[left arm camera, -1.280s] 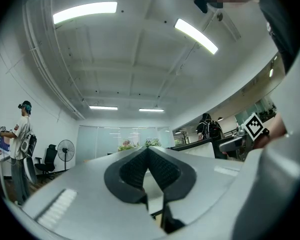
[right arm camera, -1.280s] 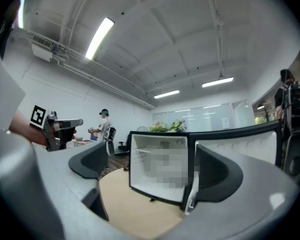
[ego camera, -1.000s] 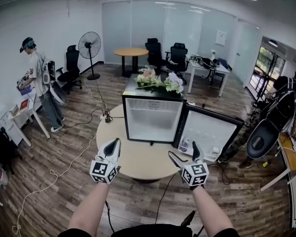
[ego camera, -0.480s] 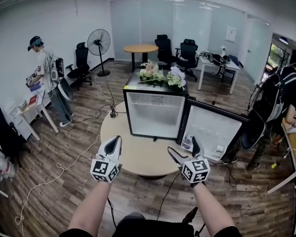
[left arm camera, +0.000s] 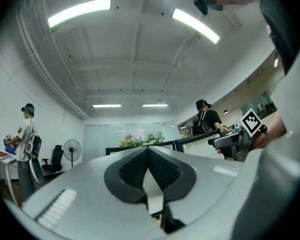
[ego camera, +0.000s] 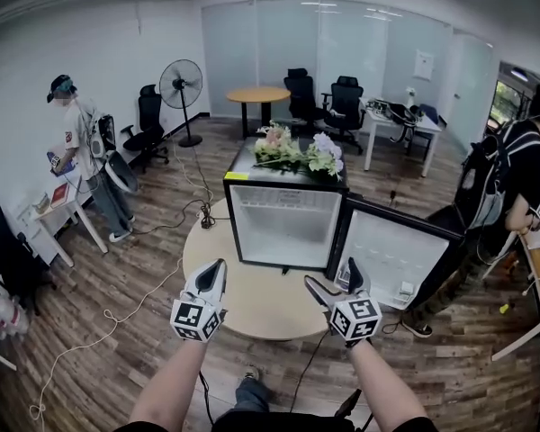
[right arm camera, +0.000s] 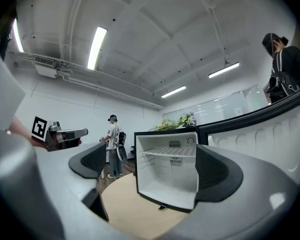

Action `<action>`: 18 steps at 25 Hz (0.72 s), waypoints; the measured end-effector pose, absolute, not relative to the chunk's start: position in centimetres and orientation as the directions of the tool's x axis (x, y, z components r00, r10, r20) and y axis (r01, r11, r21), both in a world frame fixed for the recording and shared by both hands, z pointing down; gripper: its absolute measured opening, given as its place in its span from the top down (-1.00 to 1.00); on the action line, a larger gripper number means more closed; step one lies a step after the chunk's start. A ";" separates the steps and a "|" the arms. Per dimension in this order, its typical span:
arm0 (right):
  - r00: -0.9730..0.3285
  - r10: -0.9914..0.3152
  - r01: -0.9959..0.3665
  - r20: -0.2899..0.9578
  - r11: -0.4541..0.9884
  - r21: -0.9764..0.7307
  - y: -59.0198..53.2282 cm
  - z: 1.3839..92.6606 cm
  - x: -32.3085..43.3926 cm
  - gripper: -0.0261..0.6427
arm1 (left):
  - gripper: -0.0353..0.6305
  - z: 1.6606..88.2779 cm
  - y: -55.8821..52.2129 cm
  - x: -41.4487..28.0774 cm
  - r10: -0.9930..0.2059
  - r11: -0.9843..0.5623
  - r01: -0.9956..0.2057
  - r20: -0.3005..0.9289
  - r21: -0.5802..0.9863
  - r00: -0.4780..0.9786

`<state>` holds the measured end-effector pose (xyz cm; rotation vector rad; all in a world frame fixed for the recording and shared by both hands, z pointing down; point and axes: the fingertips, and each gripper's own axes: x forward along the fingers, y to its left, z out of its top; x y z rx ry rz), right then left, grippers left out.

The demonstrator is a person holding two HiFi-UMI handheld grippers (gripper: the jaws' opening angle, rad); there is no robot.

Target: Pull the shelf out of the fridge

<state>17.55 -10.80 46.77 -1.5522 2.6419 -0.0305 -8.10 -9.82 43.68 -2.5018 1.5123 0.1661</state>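
the open fridge (ego camera: 283, 214) faces the bench's (ego camera: 252, 297) near edge, its shelf (right arm camera: 171, 153) level, long axis crosswise. left hand-held gripper (ego camera: 217, 265) pinched together, empty; right hand-held gripper (ego camera: 330, 273) wide.

Fridge (ego camera: 283, 232) stands open on the round table (ego camera: 256, 302), door (ego camera: 391, 259) swung out to the right; flowers (ego camera: 297, 151) lie on top; left gripper (ego camera: 215, 275) hovers short of it, jaws together; right gripper (ego camera: 332, 277) alongside, jaws apart.

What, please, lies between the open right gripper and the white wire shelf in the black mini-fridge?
Only a bare stretch of the round light-wood tabletop, as the right gripper view shows.
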 end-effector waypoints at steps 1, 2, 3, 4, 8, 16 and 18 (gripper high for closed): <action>-0.479 -0.876 -0.874 -0.056 0.482 -0.064 -11.7 46.8 17.5 -0.74 | 0.89 43.8 -10.9 -8.1 -0.856 -0.459 -0.880 -0.206 -0.120 0.474; -0.474 -0.879 -0.876 -0.058 0.477 -0.075 -12.7 46.9 17.5 -0.74 | 0.89 43.9 -12.1 -8.0 -0.851 -0.469 -0.876 -0.207 -0.116 0.483; -0.470 -0.881 -0.876 -0.060 0.474 -0.089 -13.7 46.9 17.5 -0.74 | 0.89 44.1 -13.4 -7.9 -0.846 -0.477 -0.872 -0.209 -0.111 0.490; -0.467 -0.882 -0.876 -0.061 0.471 -0.101 -14.7 47.0 17.6 -0.74 | 0.89 44.2 -14.6 -7.8 -0.842 -0.485 -0.868 -0.211 -0.106 0.496; -0.454 -0.890 -0.884 -0.049 0.456 -0.103 -18.0 47.2 17.1 -0.74 | 0.89 44.6 -19.1 -7.6 -0.828 -0.513 -0.854 -0.212 -0.089 0.520; -0.423 -0.906 -0.900 -0.006 0.421 -0.113 -24.1 48.5 16.7 -0.74 | 0.89 45.4 -26.6 -6.6 -0.800 -0.561 -0.824 -0.201 -0.086 0.566; -0.407 -0.913 -0.907 -0.001 0.405 -0.118 -25.5 48.5 16.3 -0.74 | 0.89 45.3 -28.2 -7.1 -0.796 -0.568 -0.820 -0.206 -0.076 0.570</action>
